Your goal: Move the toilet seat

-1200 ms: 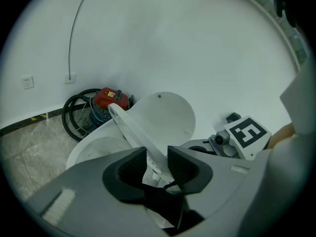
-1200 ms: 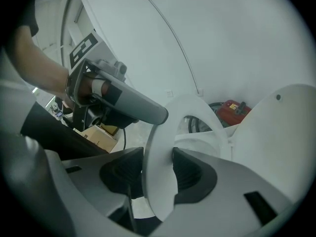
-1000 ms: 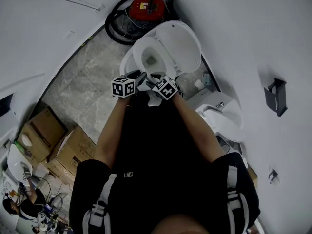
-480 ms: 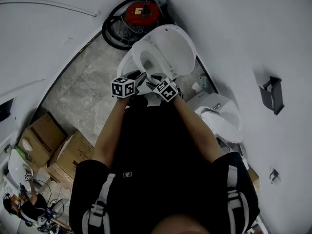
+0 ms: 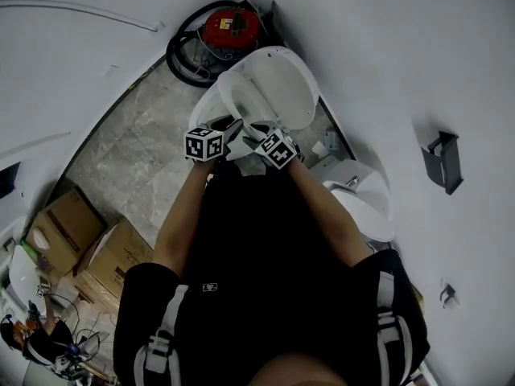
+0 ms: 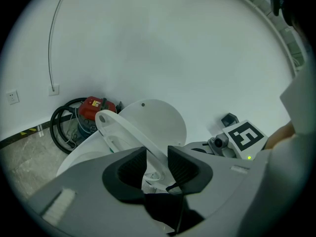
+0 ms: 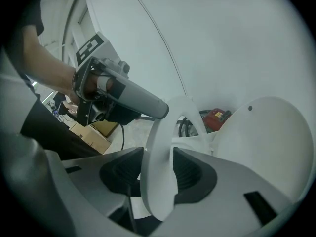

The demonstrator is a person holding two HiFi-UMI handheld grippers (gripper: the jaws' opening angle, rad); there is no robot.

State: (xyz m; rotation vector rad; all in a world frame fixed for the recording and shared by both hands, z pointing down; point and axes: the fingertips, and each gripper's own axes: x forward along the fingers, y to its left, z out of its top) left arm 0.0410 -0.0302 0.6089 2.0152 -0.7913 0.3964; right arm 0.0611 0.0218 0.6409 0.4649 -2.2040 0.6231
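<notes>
Fingers [image 6: 129, 166] of my left gripper [image 6: 157, 157] are clamping the toilet seat [image 6: 121, 130] at its front rim. My right gripper [image 7: 158, 169] is clamping it alongside. Seat is sitting half-raised, tilted above the bowl [image 6: 81, 159], with the lid [image 6: 158, 120] upright behind and a red vacuum [image 6: 94, 107] beyond.

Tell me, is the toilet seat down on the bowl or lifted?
Lifted partway: the toilet seat slants up off the bowl, left gripper and right gripper clamped on its rim.
</notes>
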